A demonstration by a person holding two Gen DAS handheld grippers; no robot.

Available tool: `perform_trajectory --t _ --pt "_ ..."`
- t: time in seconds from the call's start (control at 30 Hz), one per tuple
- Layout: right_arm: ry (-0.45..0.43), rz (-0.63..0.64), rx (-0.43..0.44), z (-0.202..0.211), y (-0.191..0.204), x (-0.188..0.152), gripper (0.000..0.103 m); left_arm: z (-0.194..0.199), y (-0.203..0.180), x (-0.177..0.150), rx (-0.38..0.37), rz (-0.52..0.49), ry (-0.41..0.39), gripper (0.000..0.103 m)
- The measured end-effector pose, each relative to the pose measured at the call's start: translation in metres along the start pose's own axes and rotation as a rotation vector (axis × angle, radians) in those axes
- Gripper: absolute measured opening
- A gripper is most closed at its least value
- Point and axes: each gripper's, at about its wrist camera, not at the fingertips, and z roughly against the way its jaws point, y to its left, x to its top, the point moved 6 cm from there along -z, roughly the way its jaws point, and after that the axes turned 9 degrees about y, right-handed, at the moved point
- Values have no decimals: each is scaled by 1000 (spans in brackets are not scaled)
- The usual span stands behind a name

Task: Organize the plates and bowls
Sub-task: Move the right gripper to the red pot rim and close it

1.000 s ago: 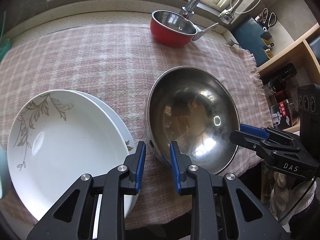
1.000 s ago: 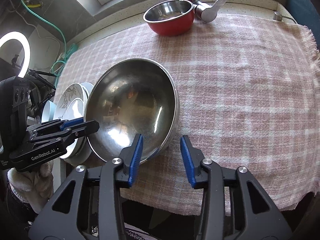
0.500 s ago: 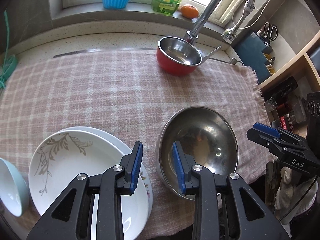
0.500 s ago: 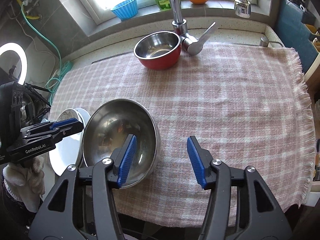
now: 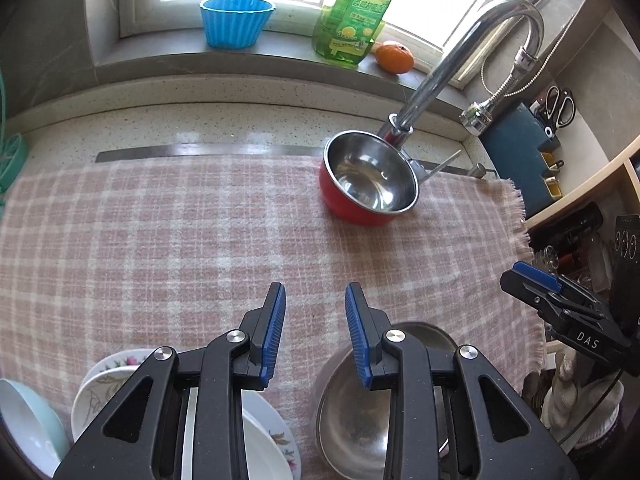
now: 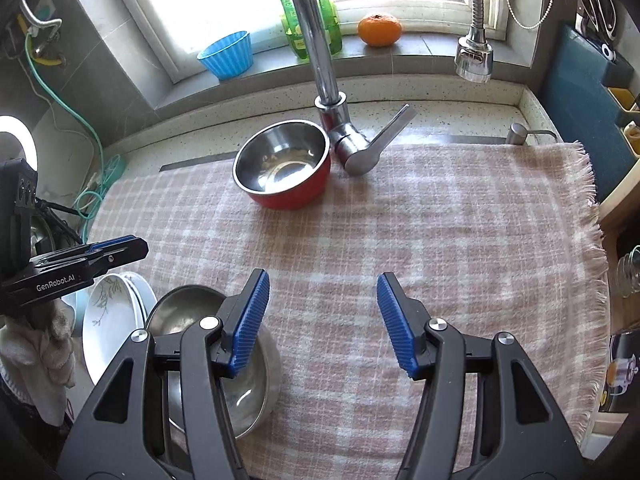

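A large steel bowl [image 5: 352, 420] [image 6: 184, 308] rests on the checked cloth [image 5: 160, 240] at its near edge, right of a stack of white leaf-patterned plates [image 5: 108, 368] [image 6: 108, 320]. A pale blue bowl [image 5: 24, 420] sits left of the plates. Far back by the tap stands a red bowl with a steel inside [image 5: 368, 180] [image 6: 284, 168]. My left gripper [image 5: 315, 312] hangs open above the cloth between plates and steel bowl, holding nothing. My right gripper [image 6: 322, 312] is above the steel bowl's right side; its jaws are opening, with only cloth between them.
A tall tap [image 6: 316, 60] with its lever rises behind the red bowl. A blue cup [image 5: 236, 20], a green bottle [image 5: 356, 12] and an orange [image 6: 378, 30] stand on the sill. A blue block with scissors [image 5: 560, 108] and shelves sit right. The cloth's fringe [image 6: 596, 240] ends there.
Both grippers have drawn back and up from the steel bowl, which stays on the cloth beside the plates. The right jaws have widened, the left slightly. More of the sill shows.
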Motion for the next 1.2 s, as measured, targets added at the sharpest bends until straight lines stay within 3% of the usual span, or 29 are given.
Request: perform_trajectory --t 0.27,0.37,0.47,0.6,0.8,1.07,1.2 --pt "9 -58 78 -22 -9 47 59 -27 -10 45 30 -4 11 30" --pt "34 -92 117 -37 -11 58 59 -37 -12 61 20 12 21 43" --pt "64 -127 154 -54 -14 67 59 -46 -11 74 7 35 30 44" --pt "94 -197 208 -73 -23 76 74 -57 -7 87 -11 75 45 61" --pt "113 -277 246 -91 -34 85 77 -72 -3 96 3 94 74 61" --pt "121 -249 245 -103 -20 94 77 -86 1 100 -17 129 96 58" --pt "139 -253 252 -110 -15 94 60 -91 1 99 -31 130 109 46"
